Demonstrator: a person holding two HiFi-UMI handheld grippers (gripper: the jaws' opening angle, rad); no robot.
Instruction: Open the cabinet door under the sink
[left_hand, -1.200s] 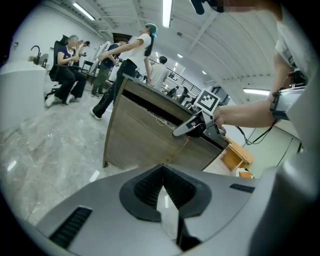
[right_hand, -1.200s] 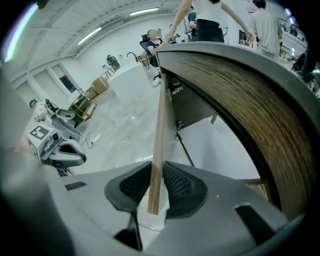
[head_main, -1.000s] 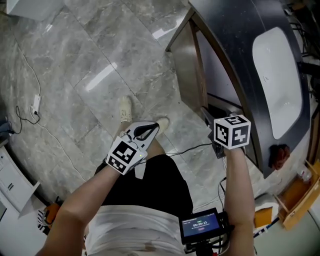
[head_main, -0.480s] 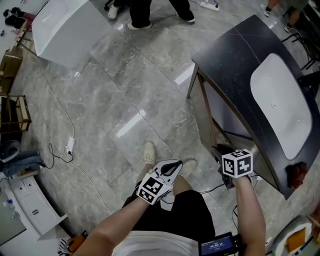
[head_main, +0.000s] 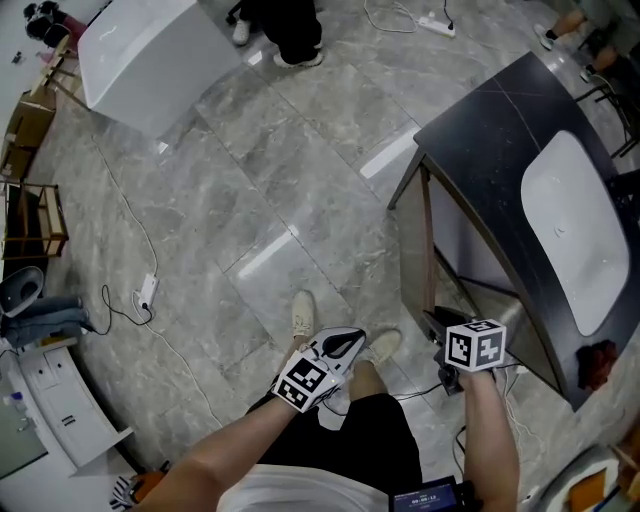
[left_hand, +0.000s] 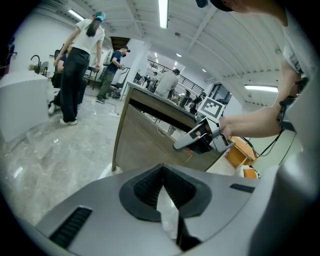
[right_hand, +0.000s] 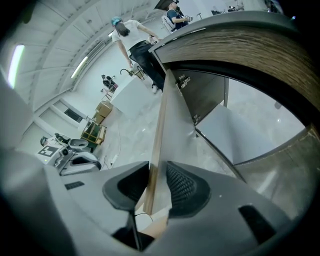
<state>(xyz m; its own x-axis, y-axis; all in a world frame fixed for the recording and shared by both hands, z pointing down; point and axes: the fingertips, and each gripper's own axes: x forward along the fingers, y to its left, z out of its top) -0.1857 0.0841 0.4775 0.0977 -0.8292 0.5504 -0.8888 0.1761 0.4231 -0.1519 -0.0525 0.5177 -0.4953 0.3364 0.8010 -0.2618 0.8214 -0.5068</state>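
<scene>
Brown wood-grain cabinet door (head_main: 411, 258) stands swung open, edge outward

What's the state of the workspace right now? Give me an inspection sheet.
Surface: glossy grey tiled floor; dark counter with a white sink.
Job's things: door stands open under the sink.
Clutter: red cloth at the counter's edge.
Grippers: left tongs shut, empty; right tongs open, have just been opening, door's edge between them.
Cables: power strip with its cable on the floor.
Surroundings: white unit; a person stands beside it.
</scene>
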